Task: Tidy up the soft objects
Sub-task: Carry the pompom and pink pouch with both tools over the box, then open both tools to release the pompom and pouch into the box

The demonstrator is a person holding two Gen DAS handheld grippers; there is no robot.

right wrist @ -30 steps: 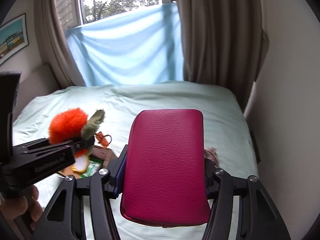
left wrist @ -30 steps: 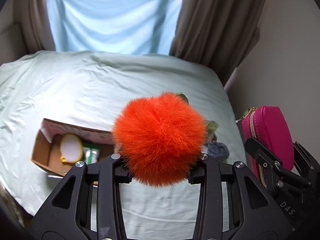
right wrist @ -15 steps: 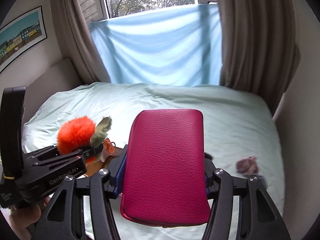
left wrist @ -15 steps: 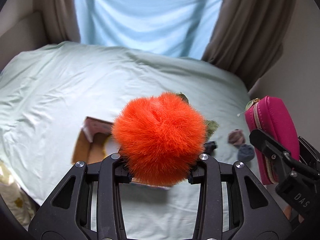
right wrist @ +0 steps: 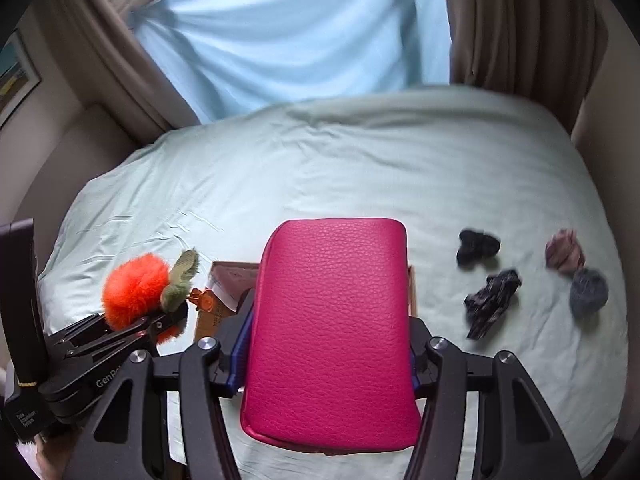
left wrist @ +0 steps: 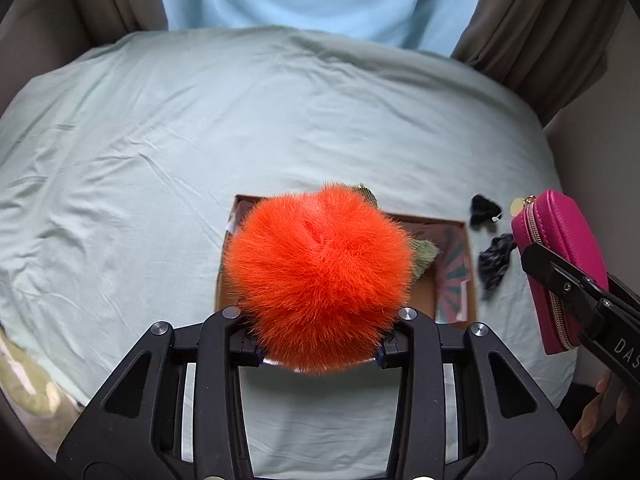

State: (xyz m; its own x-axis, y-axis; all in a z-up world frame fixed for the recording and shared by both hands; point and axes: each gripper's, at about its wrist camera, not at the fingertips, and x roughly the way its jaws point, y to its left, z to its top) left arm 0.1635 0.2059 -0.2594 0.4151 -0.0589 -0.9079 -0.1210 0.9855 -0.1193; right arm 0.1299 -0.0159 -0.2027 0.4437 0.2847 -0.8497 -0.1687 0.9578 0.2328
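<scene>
Wide bare bed [left wrist: 168,128] lies left of the cardboard box [left wrist: 456,264]; small fabric bundles [right wrist: 492,300] dot its right side.

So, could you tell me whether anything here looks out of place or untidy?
Yes: four small soft items lie scattered on the bed sheet, to the right of the cardboard box, not in it. Nothing looks spilled or damaged.
</scene>
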